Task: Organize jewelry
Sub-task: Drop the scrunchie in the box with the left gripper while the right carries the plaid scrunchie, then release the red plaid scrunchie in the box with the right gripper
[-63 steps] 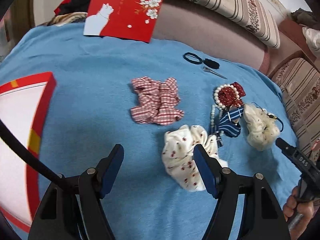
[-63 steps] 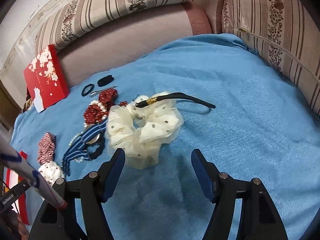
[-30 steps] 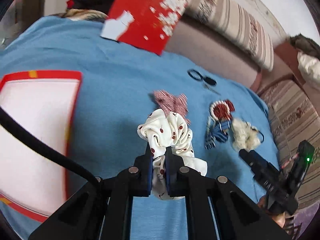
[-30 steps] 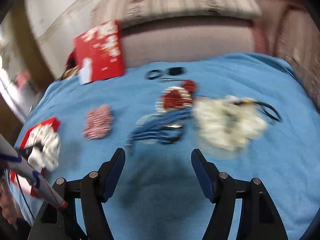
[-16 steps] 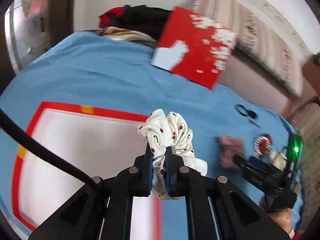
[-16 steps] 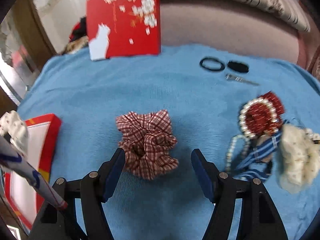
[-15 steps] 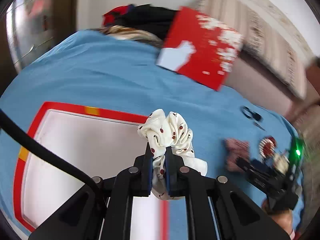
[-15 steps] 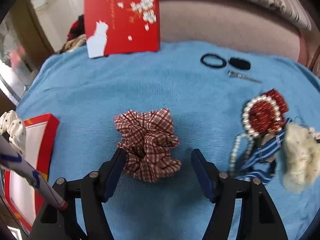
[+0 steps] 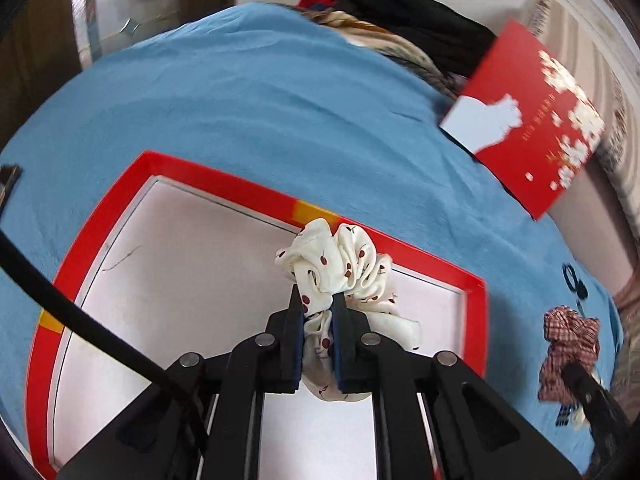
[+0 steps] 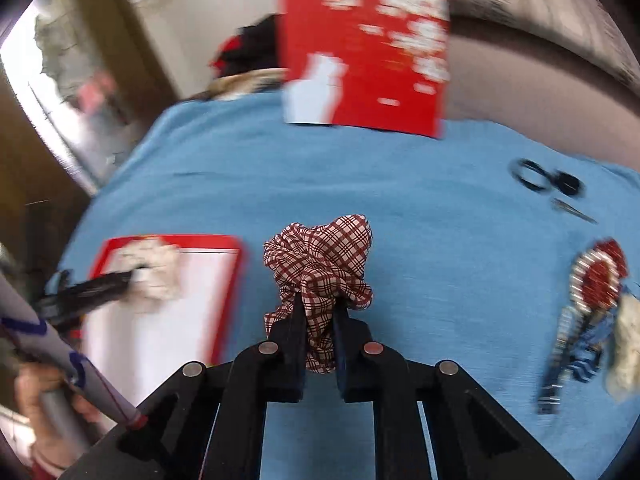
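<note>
My left gripper [image 9: 317, 300] is shut on a white scrunchie with red cherries [image 9: 340, 268] and holds it over the red-rimmed white box [image 9: 224, 192], near its far right part. My right gripper [image 10: 318, 300] is shut on a red plaid scrunchie [image 10: 320, 252] and holds it above the blue cloth. In the right wrist view the box [image 10: 212, 242] lies to the left, with the left gripper [image 10: 132, 276] and white scrunchie [image 10: 154, 276] over it. In the left wrist view the plaid scrunchie [image 9: 568, 340] shows at far right.
The red box lid with white blossoms [image 10: 364, 56] leans on the sofa back. On the blue cloth [image 10: 400, 184] lie black hair ties [image 10: 544, 178], a metal clip [image 10: 572, 209], a red pearl-rimmed piece [image 10: 598, 276], a blue striped bow [image 10: 580, 348] and a cream scrunchie [image 10: 626, 348].
My left gripper carried the cherry scrunchie left, over the box. My right gripper shut on the plaid scrunchie and lifted it off the cloth.
</note>
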A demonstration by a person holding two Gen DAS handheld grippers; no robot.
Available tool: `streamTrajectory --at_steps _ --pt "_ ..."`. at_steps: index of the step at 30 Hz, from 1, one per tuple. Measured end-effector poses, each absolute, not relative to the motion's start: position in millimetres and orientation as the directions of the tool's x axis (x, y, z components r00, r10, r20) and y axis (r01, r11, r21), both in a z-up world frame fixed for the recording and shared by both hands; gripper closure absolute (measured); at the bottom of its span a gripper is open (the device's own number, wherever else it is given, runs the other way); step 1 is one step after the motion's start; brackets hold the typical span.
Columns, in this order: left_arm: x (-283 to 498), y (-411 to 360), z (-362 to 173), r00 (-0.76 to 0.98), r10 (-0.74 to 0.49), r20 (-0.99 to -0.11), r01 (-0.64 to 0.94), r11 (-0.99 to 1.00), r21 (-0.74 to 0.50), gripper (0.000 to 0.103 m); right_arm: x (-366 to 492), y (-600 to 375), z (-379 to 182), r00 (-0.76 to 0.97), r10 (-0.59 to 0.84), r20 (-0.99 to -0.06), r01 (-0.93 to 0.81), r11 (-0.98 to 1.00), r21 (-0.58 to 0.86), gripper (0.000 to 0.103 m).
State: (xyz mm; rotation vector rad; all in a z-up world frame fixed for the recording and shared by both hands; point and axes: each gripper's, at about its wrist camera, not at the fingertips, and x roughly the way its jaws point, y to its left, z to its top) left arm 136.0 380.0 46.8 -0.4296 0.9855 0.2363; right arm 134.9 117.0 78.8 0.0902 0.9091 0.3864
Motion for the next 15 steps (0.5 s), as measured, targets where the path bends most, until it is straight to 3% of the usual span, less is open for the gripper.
streamTrajectory --at_steps 6,8,11,15 --pt "130.5 409.3 42.7 0.533 0.042 -0.845 -0.483 0.835 -0.263 0.086 136.7 192.5 76.7 0.498 0.426 -0.755 -0.394 0.887 0.241 0.091" --pt "127.8 414.5 43.7 0.534 0.033 -0.845 -0.493 0.824 -0.279 0.080 141.6 212.1 67.2 0.475 0.428 -0.769 -0.406 0.882 0.239 0.090" --pt "122.7 416.7 49.9 0.538 0.037 -0.842 -0.504 0.815 -0.286 0.070 148.8 231.1 51.2 0.457 0.396 -0.797 -0.423 0.884 0.197 0.081" --pt "114.4 420.4 61.9 0.571 0.026 -0.821 -0.506 0.799 -0.326 0.051 140.9 230.6 53.9 0.484 0.390 -0.783 -0.438 0.883 0.169 0.046"
